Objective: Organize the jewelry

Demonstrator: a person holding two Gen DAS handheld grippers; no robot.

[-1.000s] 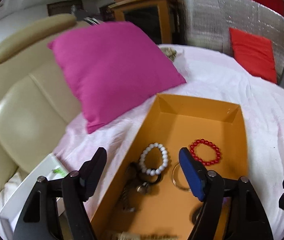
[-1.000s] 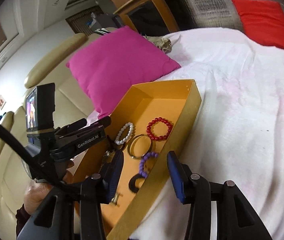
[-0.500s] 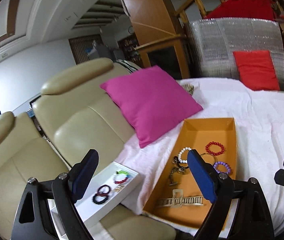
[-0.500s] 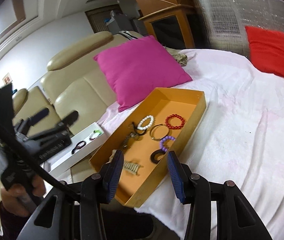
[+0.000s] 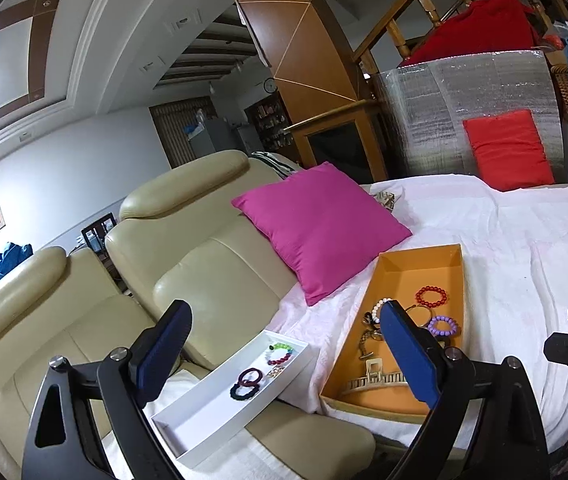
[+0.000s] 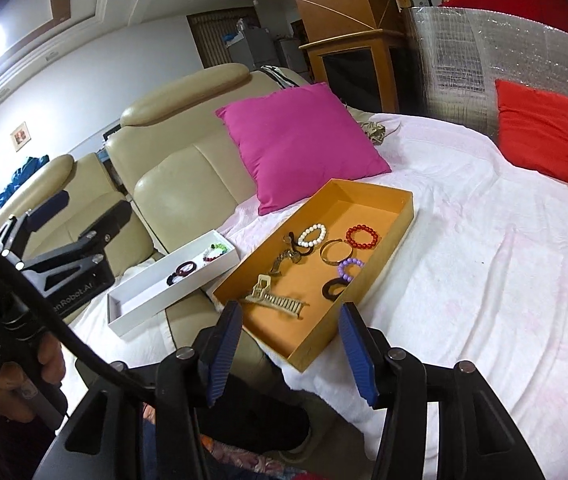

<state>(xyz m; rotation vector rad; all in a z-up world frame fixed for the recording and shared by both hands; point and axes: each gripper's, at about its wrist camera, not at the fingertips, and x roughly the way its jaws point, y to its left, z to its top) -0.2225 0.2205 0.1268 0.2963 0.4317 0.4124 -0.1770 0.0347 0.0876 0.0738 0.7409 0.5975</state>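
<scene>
An orange tray [image 6: 380, 200] [image 5: 420, 256] on the white sheet holds a red bead bracelet [image 6: 362, 237] [image 5: 431, 296], a white bead bracelet [image 6: 312, 235], a purple bead bracelet [image 6: 350, 269] [image 5: 443, 326], a gold bangle [image 6: 334, 251] and a tan hair claw [image 6: 274, 300] [image 5: 376, 376]. A white tray [image 6: 140, 304] [image 5: 188, 428] to its left holds dark hair ties [image 5: 246, 382] and coloured bracelets [image 5: 280, 354]. My left gripper [image 5: 284, 356] is open and empty, held above and short of both trays. My right gripper [image 6: 290, 354] is open and empty, near the orange tray's front corner.
A magenta cushion [image 6: 300, 140] leans on the cream leather sofa [image 5: 188, 248] behind the trays. A red cushion [image 6: 536, 132] rests against a silver foil panel [image 6: 456, 52] at the far right. The sheet [image 6: 504, 260] spreads to the right of the orange tray.
Both grippers have pulled back and up from the orange tray. The white tray and the sofa have come into view. Both grippers stay open and empty.
</scene>
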